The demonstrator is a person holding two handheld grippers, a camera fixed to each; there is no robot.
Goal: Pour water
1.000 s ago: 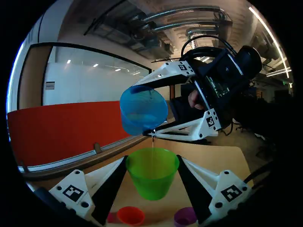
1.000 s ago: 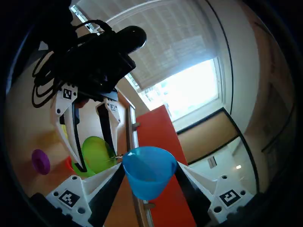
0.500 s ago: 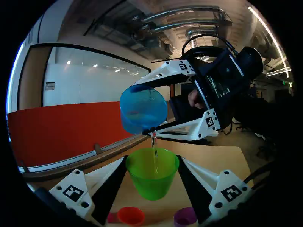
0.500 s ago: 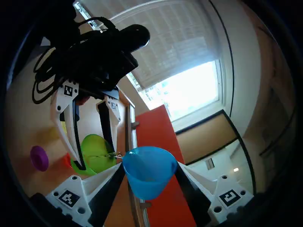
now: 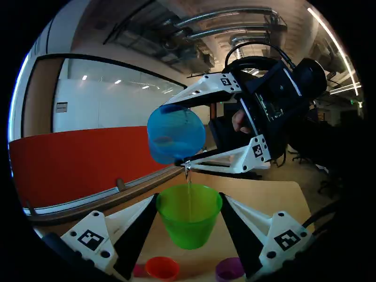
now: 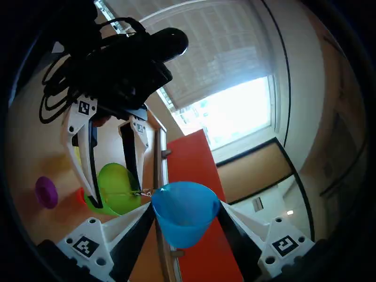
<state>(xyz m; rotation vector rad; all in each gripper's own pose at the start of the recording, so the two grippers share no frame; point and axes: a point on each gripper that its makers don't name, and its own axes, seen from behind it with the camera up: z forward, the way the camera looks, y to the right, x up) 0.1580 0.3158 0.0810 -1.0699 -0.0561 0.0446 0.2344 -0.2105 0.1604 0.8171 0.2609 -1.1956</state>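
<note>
the person behind the right gripper (image 5: 174, 136) is mostly lost in dark; a bit of the hand (image 5: 240, 121) shows at the gripper's body, under looping black cables (image 5: 254, 49). how much water is left in the blue cup (image 5: 175, 141) is hard to judge, and so is the level inside the green cup (image 5: 189, 225). a small pink thing low in the left gripper view is cut off by that gripper's own finger, so i cannot say what it is. in the right gripper view the green cup's base is hidden behind a white finger.

the left gripper (image 5: 188, 196) is closed partway, both fingers pressed on the sides of the green cup, which it holds upright. the right gripper's fingers clamp the blue cup from both sides, tipped over so its rim hangs just above the green cup. a thin stream of water (image 5: 188, 181) falls from the blue rim into the green one.

below lies a light wooden table (image 5: 272, 197), with a small orange cup (image 5: 162, 268) and a small purple cup (image 5: 229, 270) near its close edge, apart from each other. a red panel (image 5: 70, 160) runs along the table's far side, glass wall above it. bare pipes (image 5: 225, 21) cross the ceiling. the right gripper view catches a bright window (image 6: 235, 110) under slatted blinds.
</note>
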